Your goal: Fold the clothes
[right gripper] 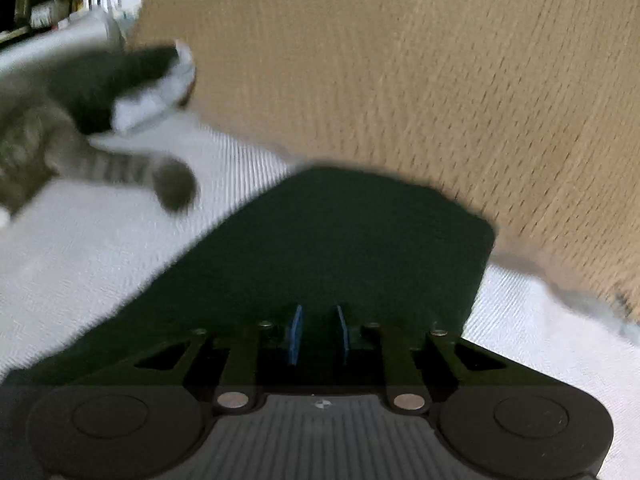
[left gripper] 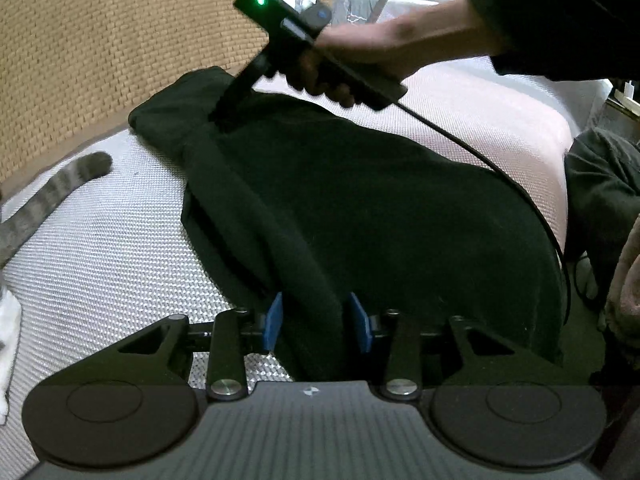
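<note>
A dark green garment (left gripper: 360, 208) lies spread on a white woven mattress (left gripper: 100, 280), one long fold running down its left side. My left gripper (left gripper: 316, 320) is at the near end of that fold, its blue pads (left gripper: 274, 320) pressed against the thick cloth between them. My right gripper (left gripper: 224, 116), held by a hand (left gripper: 352, 60), bites into the garment's far corner by the headboard. In the right wrist view, my right gripper (right gripper: 319, 334) has its blue pads close together with the garment (right gripper: 340, 240) between them; this view is blurred.
A tan woven headboard (left gripper: 120, 40) stands behind the mattress. A grey striped cat (right gripper: 40, 152) sits at the left, its tail (left gripper: 60, 188) lying on the mattress near the garment. A black cable (left gripper: 500, 176) crosses the garment. Other clothing (left gripper: 600, 184) lies off the right edge.
</note>
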Available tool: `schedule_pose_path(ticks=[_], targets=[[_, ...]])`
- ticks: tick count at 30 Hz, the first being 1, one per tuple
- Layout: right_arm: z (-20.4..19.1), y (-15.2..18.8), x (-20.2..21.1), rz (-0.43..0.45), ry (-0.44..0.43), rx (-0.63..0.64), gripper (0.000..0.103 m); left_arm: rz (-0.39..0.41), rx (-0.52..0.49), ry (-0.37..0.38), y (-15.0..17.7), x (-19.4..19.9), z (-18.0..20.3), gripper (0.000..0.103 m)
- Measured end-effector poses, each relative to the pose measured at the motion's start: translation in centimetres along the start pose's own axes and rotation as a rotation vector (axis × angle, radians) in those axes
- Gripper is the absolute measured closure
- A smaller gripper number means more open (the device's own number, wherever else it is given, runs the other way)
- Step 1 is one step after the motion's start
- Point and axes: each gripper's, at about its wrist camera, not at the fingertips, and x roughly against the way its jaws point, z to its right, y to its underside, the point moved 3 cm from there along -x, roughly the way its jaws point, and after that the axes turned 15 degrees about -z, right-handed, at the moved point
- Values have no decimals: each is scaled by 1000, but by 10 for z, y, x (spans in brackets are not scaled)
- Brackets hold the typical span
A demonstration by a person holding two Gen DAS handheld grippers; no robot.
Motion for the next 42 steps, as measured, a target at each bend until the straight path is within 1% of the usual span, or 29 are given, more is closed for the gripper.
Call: schedule_pose_path(ticks=[8,11,12,16,20,26,27,34,36,37,40,42], targets=[[34,-24,-25,-12,55,-65,82,9,12,11,0,0,-3,60],[49,-27,-49,-74,43,-116,82,11,14,15,-2,-1,-6,60],[52,-26,-55,-78,38,-127,82,13,16,16,-1,-1,-6,60],[55,-23,-61,-48,25,-141,81,18,24,24,2,0,-8,58],[56,-28,-52,-65,11,-131,80,20,27,27,3,0,-9,58],[27,9,-10,-48,-47,-77,80,19,22,26,6,2,-9,57],[22,16,-3,-46,-57,-68,79,18,21,24,6,2,-8,57],[-12,59,46,-26,-124,-6,77,-9,0,-7,5,4,-8,57],[-30,74,63,-38,-164,5,77,-19,-4,-16,5,5,-7,57],[-39,83,70,-37,-168,20,77,-23,-6,-19,5,6,-8,57],[-68,115,90,-31,-144,109,73,-35,-7,-24,5,8,-10,57],[-88,136,103,-27,-128,168,69,-43,-8,-27,4,9,-13,57]])
